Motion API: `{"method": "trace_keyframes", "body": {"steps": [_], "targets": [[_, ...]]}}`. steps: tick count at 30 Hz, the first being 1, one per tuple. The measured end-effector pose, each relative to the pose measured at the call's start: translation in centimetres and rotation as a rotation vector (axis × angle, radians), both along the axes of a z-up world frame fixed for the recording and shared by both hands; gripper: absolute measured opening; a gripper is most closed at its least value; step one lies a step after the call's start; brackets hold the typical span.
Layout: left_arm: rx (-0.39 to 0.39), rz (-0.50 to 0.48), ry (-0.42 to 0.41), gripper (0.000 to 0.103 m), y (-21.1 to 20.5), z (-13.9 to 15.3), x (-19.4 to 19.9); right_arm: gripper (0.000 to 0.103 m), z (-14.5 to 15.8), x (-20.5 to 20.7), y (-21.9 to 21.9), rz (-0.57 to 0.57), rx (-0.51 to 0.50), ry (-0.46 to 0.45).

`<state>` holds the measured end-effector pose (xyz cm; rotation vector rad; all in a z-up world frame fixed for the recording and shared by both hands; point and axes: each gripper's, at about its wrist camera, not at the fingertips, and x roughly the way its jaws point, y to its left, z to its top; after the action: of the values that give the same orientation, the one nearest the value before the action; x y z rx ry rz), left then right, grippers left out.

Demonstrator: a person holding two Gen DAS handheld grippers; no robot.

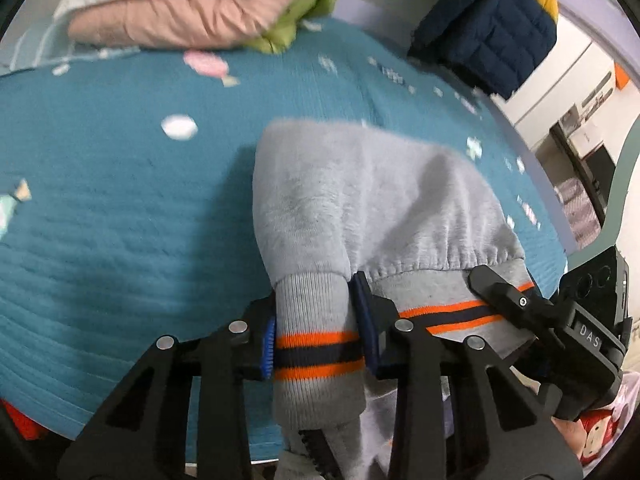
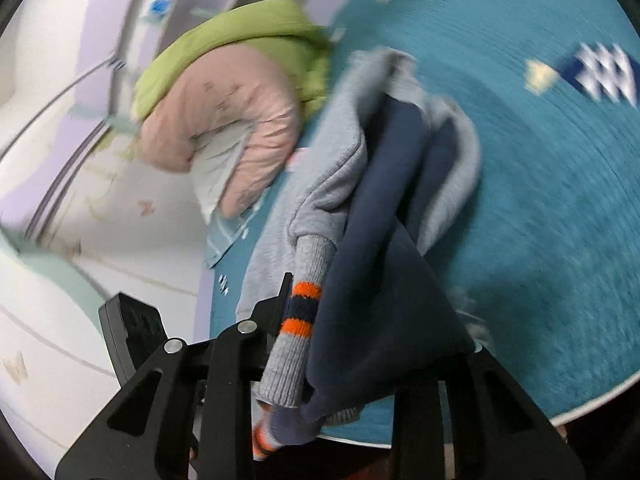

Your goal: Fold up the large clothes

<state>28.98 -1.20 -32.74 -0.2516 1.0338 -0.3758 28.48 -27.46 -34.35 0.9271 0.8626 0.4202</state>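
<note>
A grey sweatshirt (image 1: pixel 360 200) with orange and navy striped ribbing hangs lifted over the teal bedspread (image 1: pixel 120 200). My left gripper (image 1: pixel 318 340) is shut on its ribbed cuff (image 1: pixel 316 320), with the blue pads pressing on both sides. In the same view my right gripper (image 1: pixel 504 292) bites the striped hem band (image 1: pixel 448 312) at the right. The right wrist view shows my right gripper (image 2: pixel 372 332) shut on bunched grey ribbing (image 2: pixel 300 312) and navy cloth (image 2: pixel 384 300). That cloth hides its right finger. The garment (image 2: pixel 332 168) trails away onto the bedspread (image 2: pixel 540 200).
A pink padded jacket (image 1: pixel 172 16) and a green one (image 1: pixel 304 12) lie piled at the far side of the bed. A navy and yellow puffer jacket (image 1: pixel 492 24) sits at the far right. The bed's edge (image 2: pixel 520 420) runs close below my right gripper.
</note>
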Motion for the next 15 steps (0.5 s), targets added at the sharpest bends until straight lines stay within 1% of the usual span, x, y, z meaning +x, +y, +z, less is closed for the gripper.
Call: {"method": "trace_keyframes", "body": {"steps": [2,6,7,12,15], "targets": [[-0.004,0.022,-0.021,0.032,1.7,1.3,0.2,0.026,1.5,1.2,1.9,0.043,-0.008,-0.038],[0.024,0.071,-0.056,0.032,6.2,4.0,1.0,0.026,2.9,3.3,6.3,0.132,-0.023,-0.083],[0.036,0.092,-0.070,0.032,7.9,4.7,1.3,0.026,3.2,4.2,7.8,0.157,-0.021,-0.091],[0.100,0.176,-0.107,0.032,15.0,6.2,2.9,0.026,4.1,8.9,15.9,0.263,-0.016,-0.143],[0.136,0.240,-0.125,0.032,20.3,6.8,4.4,0.026,3.9,12.2,21.5,0.320,0.007,-0.170]]}}
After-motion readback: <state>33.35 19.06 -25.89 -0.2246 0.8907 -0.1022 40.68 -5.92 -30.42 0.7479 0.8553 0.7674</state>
